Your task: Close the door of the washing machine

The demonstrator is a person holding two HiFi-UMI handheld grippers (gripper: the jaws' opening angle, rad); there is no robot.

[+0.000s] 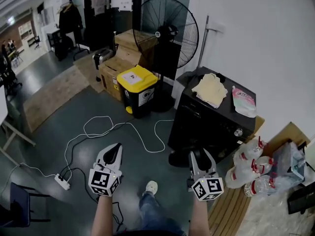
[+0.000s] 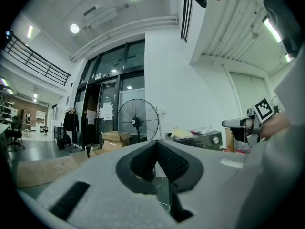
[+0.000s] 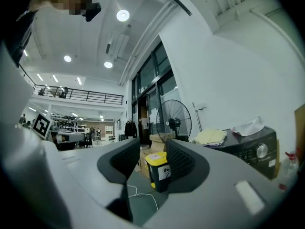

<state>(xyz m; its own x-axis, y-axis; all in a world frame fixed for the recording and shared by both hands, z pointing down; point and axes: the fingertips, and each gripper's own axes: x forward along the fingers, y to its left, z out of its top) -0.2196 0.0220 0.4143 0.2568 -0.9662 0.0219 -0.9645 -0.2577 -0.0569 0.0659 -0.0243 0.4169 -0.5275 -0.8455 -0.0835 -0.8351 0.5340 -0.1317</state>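
Against the white wall at the right of the head view, the black box-shaped washing machine [image 1: 211, 113] is standing on the floor with its control panel and silver knob facing the person. Low on its front, a dark rounded shape [image 1: 178, 158] is sitting close to the floor; it appears to be the door hanging open, though its hinge side cannot be made out. A pale yellow crumpled cloth [image 1: 210, 89] and a pink-and-green soft pouch [image 1: 243, 101] are lying side by side on the machine's top.

The left gripper [image 1: 117, 147] is hovering over the grey floor, well apart from the machine. In the left gripper view its fingers [image 2: 143, 162] are meeting at the tips with nothing between them. The right gripper [image 1: 202, 154] is hovering in front of the machine, near the dark rounded shape but not touching it. In the right gripper view its fingers [image 3: 183, 159] are standing apart and gripping nothing; the yellow-lidded black plastic bin [image 3: 158, 170] is showing through the gap, far behind.

A large black round pedestal fan [image 1: 170, 37] is standing behind the machine, with brown cardboard boxes [image 1: 123, 58] beside the bin. A white cable [image 1: 123, 128] is looping across the floor to a white power strip [image 1: 62, 182].
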